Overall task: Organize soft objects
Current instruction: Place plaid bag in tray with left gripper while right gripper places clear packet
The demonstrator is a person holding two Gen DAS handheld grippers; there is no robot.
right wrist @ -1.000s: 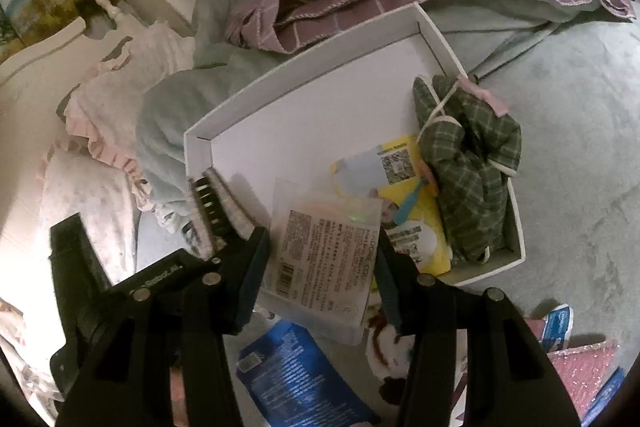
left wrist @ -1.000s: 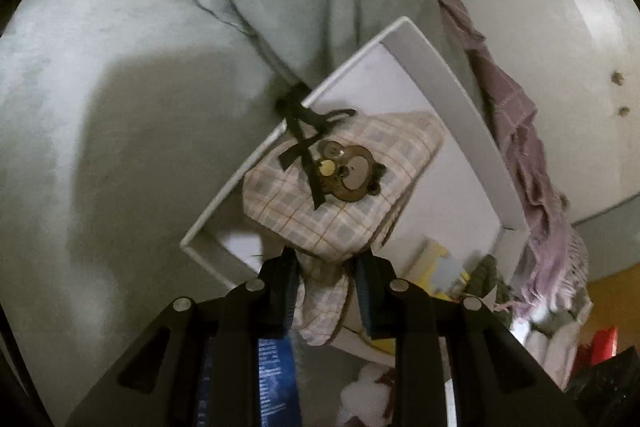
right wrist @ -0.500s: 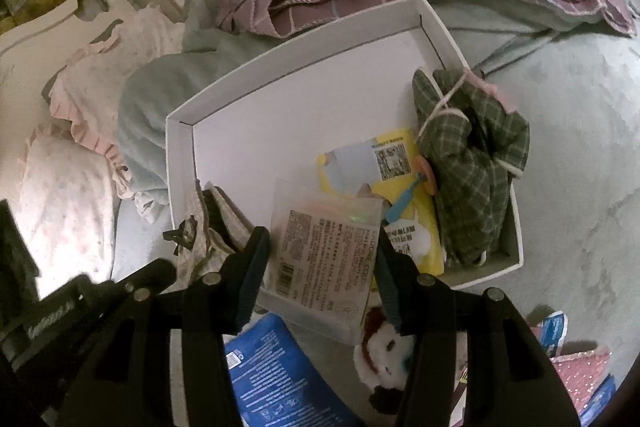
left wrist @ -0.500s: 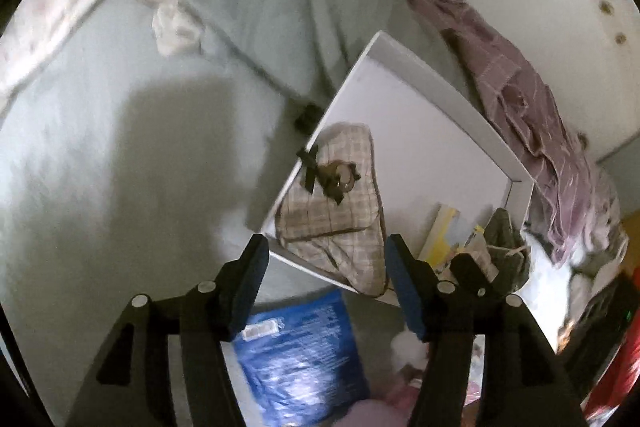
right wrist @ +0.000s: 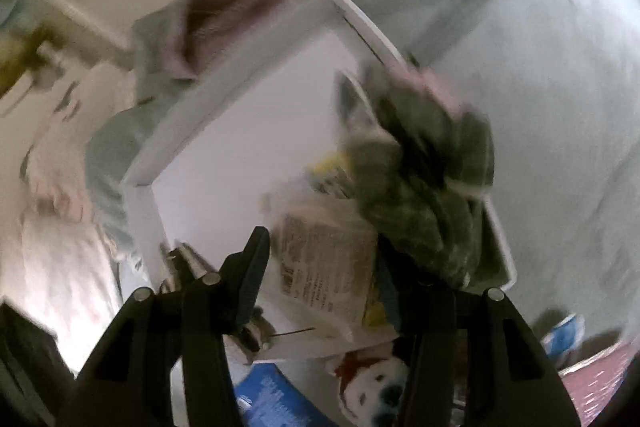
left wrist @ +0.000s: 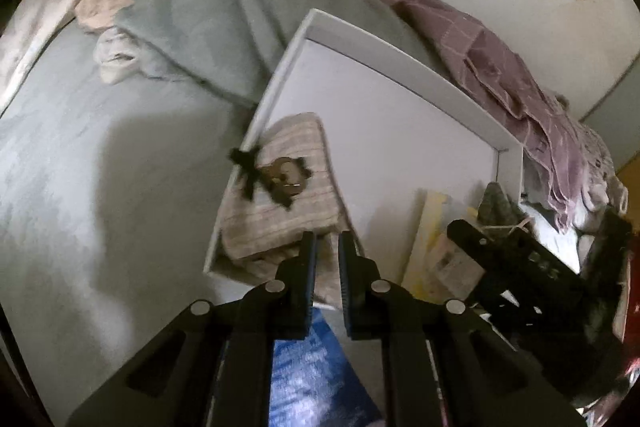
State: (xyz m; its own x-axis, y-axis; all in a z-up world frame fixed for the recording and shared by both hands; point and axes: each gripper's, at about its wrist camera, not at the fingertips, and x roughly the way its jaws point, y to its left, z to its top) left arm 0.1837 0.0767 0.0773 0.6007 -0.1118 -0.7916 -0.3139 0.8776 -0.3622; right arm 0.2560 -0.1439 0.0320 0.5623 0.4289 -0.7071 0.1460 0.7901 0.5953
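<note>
Left wrist view first. Left tongs [left wrist: 326, 247] closing right now, jaws nearly together with only a thin slit of daylight, nothing visibly pinched between them. Just ahead of the tips, slightly left: the plaid pouch [left wrist: 280, 195] with the little bear charm [left wrist: 285, 179] and black ribbon, lying in the near corner of the white box [left wrist: 400, 67], one edge draped toward the rim. So that one looks dropped off already. Further right of the tips: a yellow packet [left wrist: 430, 223] and a green plaid bundle [left wrist: 498, 205] inside the same box, with the other tool poking in from that side. Below the tips, outside the box, a blue packet [left wrist: 308, 375] on the bed.

Right wrist view, pretty smeared with motion blur. Right tongs [right wrist: 320, 267] about half apart, clamped on a clear printed packet [right wrist: 320, 259] that spans the gap, hanging over the near rim of the box [right wrist: 224, 99]. Ahead and to the right of the tips: the green plaid bundle [right wrist: 420, 195], sitting in the box. Below the tips, still outside: a white plush toy [right wrist: 372, 383] with a red patch, plus the blue packet [right wrist: 272, 399].

Rough guess on progress: about midway. Pouch, bundle, yellow packet in; clear packet going in; plush and blue packet left.
</note>
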